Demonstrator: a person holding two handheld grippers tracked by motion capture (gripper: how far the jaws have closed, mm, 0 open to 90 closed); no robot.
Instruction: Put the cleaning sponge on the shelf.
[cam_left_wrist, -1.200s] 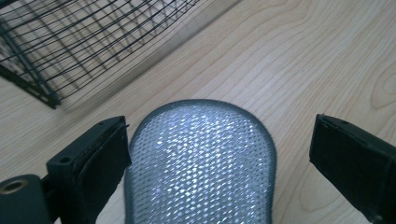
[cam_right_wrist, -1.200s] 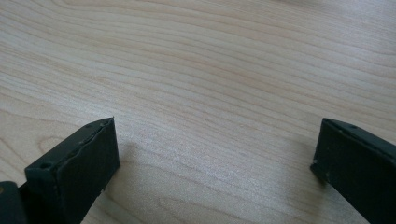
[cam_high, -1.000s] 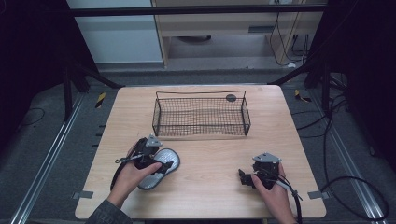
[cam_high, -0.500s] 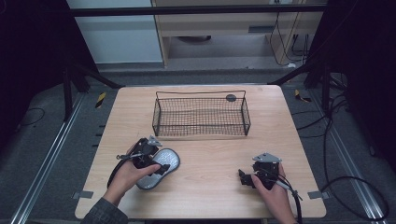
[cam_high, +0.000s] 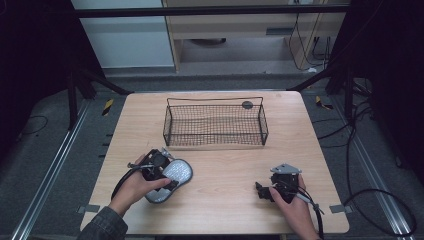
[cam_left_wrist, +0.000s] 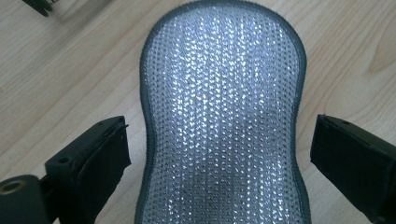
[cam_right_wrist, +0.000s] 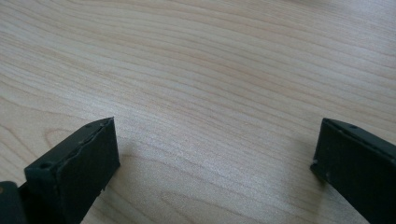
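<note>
Left hand: it lay low on the surface (cam_high: 220, 165), holding the left claw (cam_high: 165, 172) over the near-left part.
Left claw: its jaws stood wide open, one on each side of the scrub pad (cam_left_wrist: 224, 112), not squeezing it.
Scrub pad: it lay flat, silver and sparkly, in front of the wire basket (cam_high: 215, 125).
Right hand: it rested near the front right edge.
Right claw (cam_right_wrist: 215, 154): open, over bare wood.
Writing: none could be read.
</note>
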